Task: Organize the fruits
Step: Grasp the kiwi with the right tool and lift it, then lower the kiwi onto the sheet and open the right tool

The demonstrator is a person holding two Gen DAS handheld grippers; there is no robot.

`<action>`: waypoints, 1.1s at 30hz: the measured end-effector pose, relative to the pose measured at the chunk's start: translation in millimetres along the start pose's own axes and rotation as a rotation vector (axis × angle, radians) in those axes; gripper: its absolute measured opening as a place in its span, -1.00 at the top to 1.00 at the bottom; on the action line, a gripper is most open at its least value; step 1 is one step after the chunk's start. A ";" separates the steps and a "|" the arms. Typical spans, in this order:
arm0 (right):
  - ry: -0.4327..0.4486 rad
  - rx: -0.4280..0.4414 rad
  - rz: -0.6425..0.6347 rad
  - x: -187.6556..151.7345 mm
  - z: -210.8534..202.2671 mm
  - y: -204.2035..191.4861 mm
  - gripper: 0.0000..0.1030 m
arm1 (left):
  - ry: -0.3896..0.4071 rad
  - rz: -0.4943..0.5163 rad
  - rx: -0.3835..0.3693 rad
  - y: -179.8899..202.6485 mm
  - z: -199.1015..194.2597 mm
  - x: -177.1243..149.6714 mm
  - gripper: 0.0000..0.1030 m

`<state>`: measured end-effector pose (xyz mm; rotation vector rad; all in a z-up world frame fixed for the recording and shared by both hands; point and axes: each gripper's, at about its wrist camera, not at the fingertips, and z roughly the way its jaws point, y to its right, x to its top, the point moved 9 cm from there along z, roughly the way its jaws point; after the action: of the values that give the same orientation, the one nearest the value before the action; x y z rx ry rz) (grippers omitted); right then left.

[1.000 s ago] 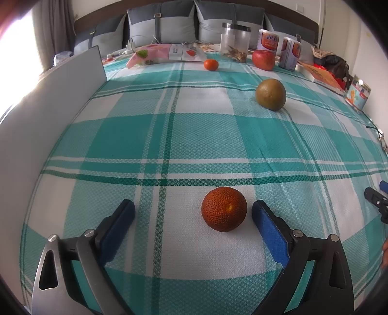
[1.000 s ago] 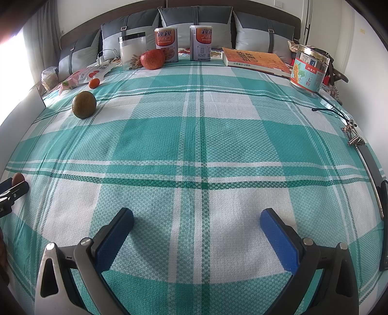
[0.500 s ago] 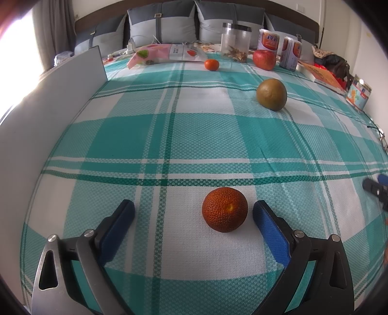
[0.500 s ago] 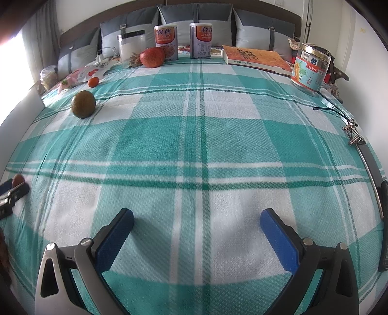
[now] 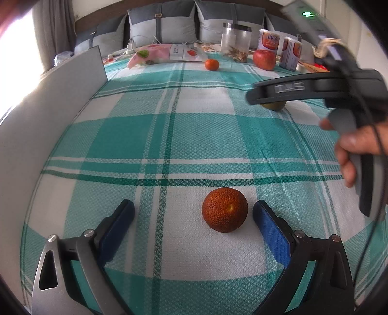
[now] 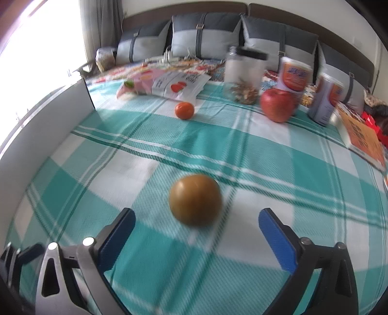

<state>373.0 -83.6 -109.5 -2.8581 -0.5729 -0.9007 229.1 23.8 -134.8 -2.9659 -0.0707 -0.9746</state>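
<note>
The left claw [image 5: 192,213] is wide open on the bed [image 5: 169,135] and holds nothing. A bumpy orange fruit [image 5: 224,209] sits between its fingers, close to the right one. The right claw [image 6: 197,224] is wide open too, with a round brown fruit [image 6: 195,200] just ahead of it.

home bedroom | plaid bedspread [image 5: 169,135] | pillows [image 6: 206,36] | headboard [image 6: 303,19]
</note>
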 end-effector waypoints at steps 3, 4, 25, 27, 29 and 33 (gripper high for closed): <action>-0.089 0.018 0.002 -2.9 19.6 -4.7 -0.28 | 0.000 0.000 0.000 0.0 0.0 0.1 -0.93; -0.073 0.014 0.010 -1.2 17.8 -3.3 -0.10 | 0.000 0.000 0.000 -0.3 0.0 0.1 -0.93; 0.019 -0.060 0.108 -151.9 -97.1 40.0 0.07 | 0.000 0.000 0.000 -0.7 -0.1 0.2 -0.93; 0.035 -0.089 0.099 -151.7 -96.5 40.0 0.00 | 0.000 -0.001 -0.001 -0.4 -0.3 0.2 -0.94; 0.026 -0.125 0.108 -150.8 -92.6 43.6 -0.42 | 0.000 -0.002 -0.001 -0.6 -0.2 0.3 -0.93; -0.003 -0.124 0.204 -155.2 -85.6 60.4 -0.94 | 0.000 -0.002 -0.001 -0.6 -0.3 0.3 -0.93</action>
<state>232.7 -206.6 -125.9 -2.9579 -0.2266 -0.9281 229.2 24.3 -134.4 -2.9671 -0.0731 -0.9757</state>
